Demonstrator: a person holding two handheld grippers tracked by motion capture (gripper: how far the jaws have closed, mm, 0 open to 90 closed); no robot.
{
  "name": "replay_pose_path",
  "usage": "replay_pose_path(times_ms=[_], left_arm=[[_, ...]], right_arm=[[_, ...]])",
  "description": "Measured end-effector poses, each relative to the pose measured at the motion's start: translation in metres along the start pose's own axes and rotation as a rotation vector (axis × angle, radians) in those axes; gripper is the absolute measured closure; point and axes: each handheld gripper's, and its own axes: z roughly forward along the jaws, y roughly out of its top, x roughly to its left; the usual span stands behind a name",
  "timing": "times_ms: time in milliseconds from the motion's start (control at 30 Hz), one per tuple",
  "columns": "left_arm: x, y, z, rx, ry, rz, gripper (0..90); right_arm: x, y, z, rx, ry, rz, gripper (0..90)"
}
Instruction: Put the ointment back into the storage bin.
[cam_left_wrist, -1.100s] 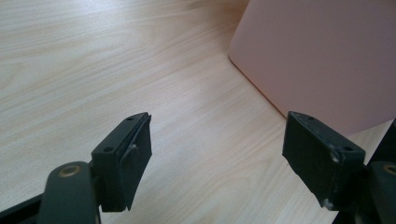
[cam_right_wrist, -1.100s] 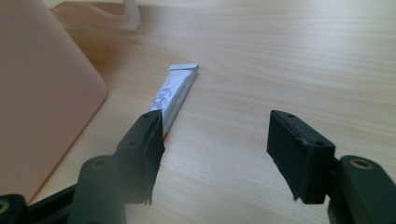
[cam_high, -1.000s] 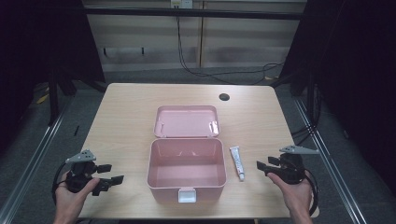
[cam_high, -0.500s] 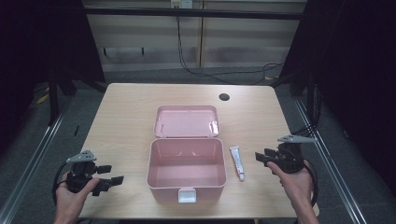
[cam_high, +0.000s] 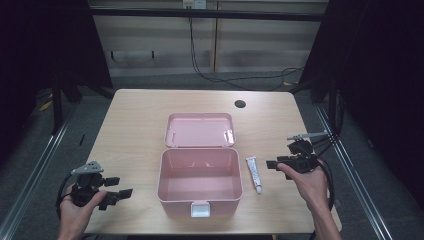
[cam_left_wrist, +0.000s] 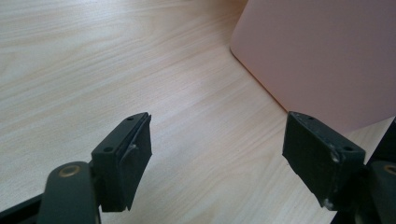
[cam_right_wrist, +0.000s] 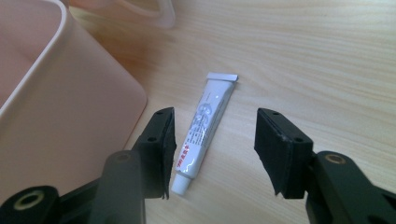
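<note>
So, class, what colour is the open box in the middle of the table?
The box is pale pink, lid included; the high view shows it best.

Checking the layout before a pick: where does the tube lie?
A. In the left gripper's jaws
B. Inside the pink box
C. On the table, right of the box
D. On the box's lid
C: the tube lies flat on the table just right of the open box, with the right gripper open over it.
</note>
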Motion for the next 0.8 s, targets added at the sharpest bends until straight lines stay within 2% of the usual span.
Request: replay_pose_path(times_ms=[167,300,333,433,533,700,800], left_arm=[[0.0,0.0,0.0,-0.001,-0.003,0.0,23.8],[0.0,0.0,0.0,0.0,-0.002,0.002,23.8],[0.0,0.0,0.0,0.005,0.0,0.005,23.8],[0.0,0.0,0.0,0.005,0.003,0.006,23.8],[0.0,0.0,0.0,0.006,0.005,0.005,23.8],[0.0,0.0,0.0,0.006,0.001,0.002,23.8],[0.0,0.0,0.001,0.01,0.001,0.004,23.8]], right_arm=[[-0.007,0.01,-0.003,0.03,0.022,0.036,49.1],[-0.008,0.014,-0.002,0.068,0.027,0.032,49.6],[-0.006,0.016,-0.001,0.104,0.01,0.015,49.8],[-0.005,0.018,0.002,0.136,0.018,0.017,50.5],[-0.002,0.022,0.008,0.204,0.011,-0.003,55.2],[0.003,0.024,0.016,0.27,0.021,-0.015,57.5],[0.007,0.025,0.023,0.301,0.019,-0.038,59.2]])
